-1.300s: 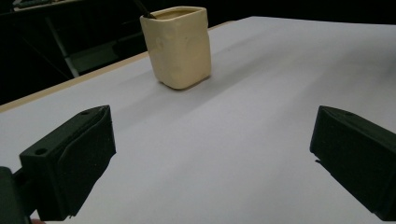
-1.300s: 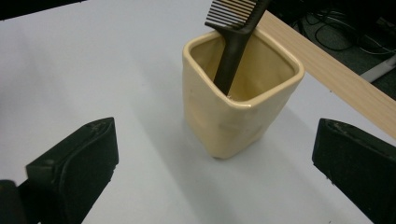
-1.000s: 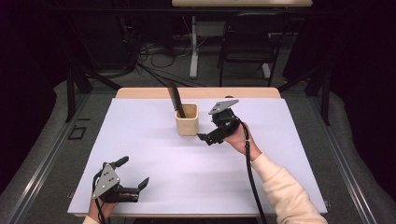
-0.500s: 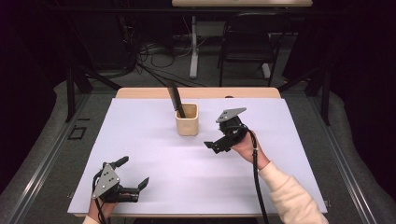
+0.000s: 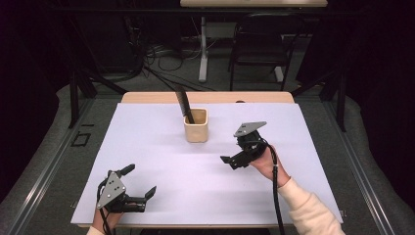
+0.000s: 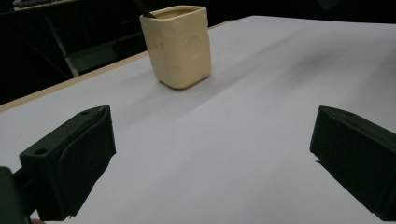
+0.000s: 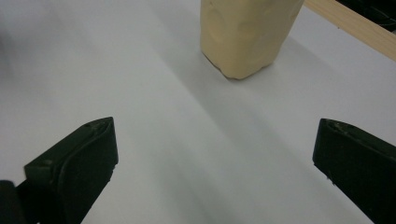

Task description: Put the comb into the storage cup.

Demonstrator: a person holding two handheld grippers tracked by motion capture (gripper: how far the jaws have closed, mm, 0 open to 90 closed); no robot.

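Our left gripper (image 5: 138,192) rests at the near edge of the counter (image 5: 161,147), fingers spread and empty. Our right gripper (image 5: 231,159) has drawn back from the cream cup (image 5: 196,125), fingers spread too; ahead of them the cup stands with the dark comb (image 5: 184,104) upright inside, so we judge the placing done. White sheet, dark room, cables beyond.

A cream cup (image 5: 196,128) holds a black comb (image 5: 184,104) on a plain white sheet (image 5: 147,142).
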